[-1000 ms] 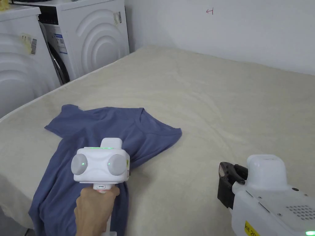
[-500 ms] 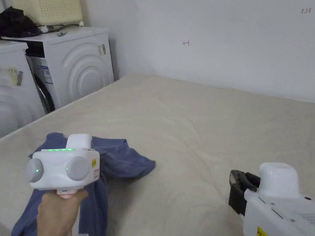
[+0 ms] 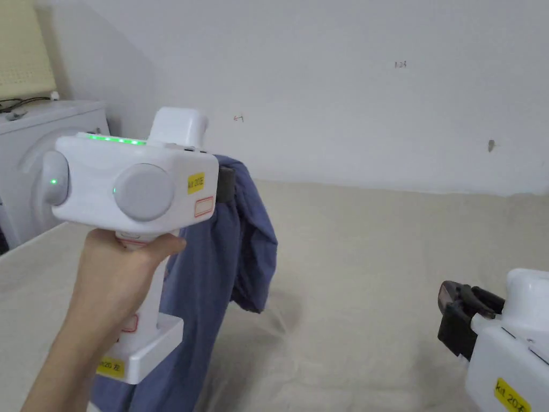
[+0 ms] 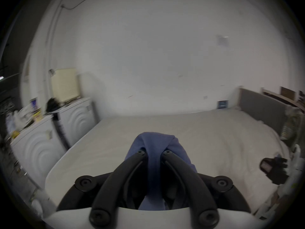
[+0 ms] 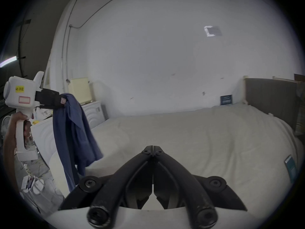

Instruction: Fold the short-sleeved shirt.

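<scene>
Left tool (image 4: 153, 152) clenched on bunched blue short-sleeved cotton shirt (image 5: 74, 133), hanging above the cream bed's (image 3: 375, 257) left edge. Right tool (image 5: 153, 148) closed, empty. Risk: single bunched grip may slip, tangling fabric.

Blue shirt (image 3: 225, 257), bunched, hanging above bed
</scene>
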Demonstrator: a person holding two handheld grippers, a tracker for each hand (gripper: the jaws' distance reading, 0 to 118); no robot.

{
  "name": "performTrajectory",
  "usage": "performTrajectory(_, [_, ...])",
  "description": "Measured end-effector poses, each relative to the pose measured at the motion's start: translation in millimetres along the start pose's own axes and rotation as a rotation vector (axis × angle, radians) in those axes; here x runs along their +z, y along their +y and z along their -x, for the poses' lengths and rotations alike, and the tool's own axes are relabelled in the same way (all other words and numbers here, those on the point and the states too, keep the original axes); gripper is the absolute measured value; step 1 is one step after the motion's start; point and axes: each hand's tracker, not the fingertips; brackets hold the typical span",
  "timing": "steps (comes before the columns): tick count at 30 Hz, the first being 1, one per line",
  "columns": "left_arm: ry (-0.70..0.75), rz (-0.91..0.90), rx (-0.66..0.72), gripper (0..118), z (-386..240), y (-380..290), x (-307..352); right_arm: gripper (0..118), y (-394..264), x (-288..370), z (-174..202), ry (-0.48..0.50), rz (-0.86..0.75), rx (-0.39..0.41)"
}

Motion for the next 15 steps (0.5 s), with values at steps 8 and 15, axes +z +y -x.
performTrajectory(8, [-0.348,0.042,-0.078,11,-149.8,-31.5,-29.4,0,21.2,56.3,-56.7,-0.171,-0.069,0.004])
performTrajectory(15, [-0.490,0.451,-0.067,11,-238.9,-170.6,-95.1,0,3.1,65.3,-94.9,-0.253,0.007,-0.027])
